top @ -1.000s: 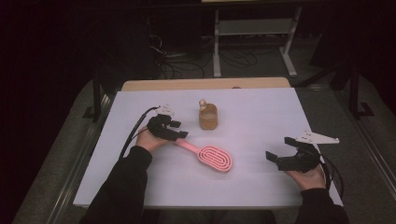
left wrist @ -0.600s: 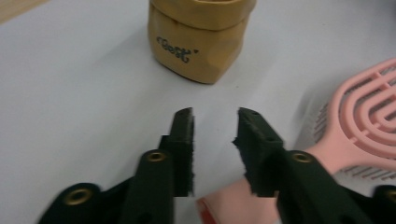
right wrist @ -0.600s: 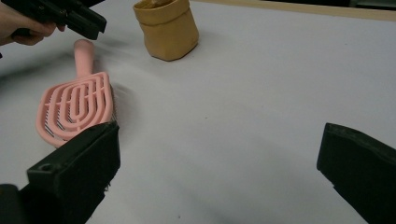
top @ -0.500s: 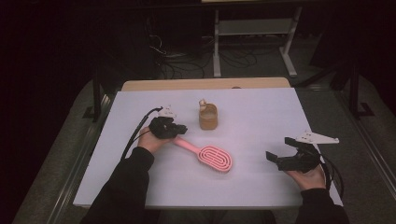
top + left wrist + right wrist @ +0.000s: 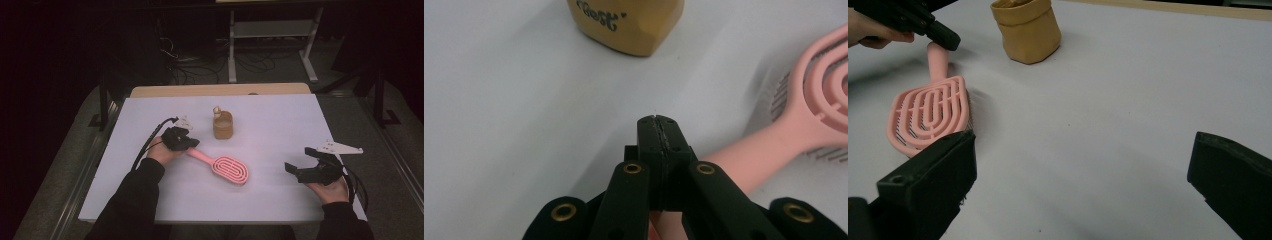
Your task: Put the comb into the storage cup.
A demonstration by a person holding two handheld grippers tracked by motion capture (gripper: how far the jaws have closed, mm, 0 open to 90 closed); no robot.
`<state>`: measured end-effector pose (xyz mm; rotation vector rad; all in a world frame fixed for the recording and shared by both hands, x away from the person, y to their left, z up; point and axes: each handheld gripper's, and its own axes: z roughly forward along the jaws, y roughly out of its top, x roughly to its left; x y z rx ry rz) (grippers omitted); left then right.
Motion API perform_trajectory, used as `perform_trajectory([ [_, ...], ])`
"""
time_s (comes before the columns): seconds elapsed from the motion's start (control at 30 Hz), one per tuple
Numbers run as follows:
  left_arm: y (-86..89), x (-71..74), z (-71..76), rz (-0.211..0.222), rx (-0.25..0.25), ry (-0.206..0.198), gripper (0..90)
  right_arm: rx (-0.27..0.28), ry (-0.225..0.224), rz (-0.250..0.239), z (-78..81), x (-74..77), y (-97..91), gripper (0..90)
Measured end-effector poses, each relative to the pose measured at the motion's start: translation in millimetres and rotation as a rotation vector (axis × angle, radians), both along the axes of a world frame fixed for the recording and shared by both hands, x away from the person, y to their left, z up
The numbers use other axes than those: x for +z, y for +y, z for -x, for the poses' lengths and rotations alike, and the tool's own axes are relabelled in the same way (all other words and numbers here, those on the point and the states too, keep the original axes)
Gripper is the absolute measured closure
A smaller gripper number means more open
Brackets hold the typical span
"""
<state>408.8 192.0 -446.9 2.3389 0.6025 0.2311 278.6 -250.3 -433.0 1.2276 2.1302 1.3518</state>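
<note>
While our left gripper sat closed beside the pink brush handle, gripping nothing, our right gripper hung wide open and empty.

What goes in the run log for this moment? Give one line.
left hand-held gripper: shut on pink hairbrush handle | right hand-held gripper: open, holding nothing | tan pouch: upright beyond the hairbrush

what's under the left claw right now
The pink hairbrush's handle passes beneath the left claw, whose jaws are shut above it. The handle's end is covered, so contact cannot be judged. White table lies around.
</note>
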Motion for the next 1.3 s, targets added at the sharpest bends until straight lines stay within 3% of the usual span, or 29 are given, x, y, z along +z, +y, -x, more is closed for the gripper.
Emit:
perform_trajectory([
  [0.83, 8.1, -2.5, 22.7, -0.044, -0.066, 0.026, 89.7, -0.003, 0.001, -0.002, 0.3, -0.4, -0.5, 0.0],
  [1.3, 12.4, -7.4, 38.0, -0.04, -0.094, 0.03, 89.7, 0.005, 0.008, -0.001, -0.4, -1.5, 1.0, 0.0],
])
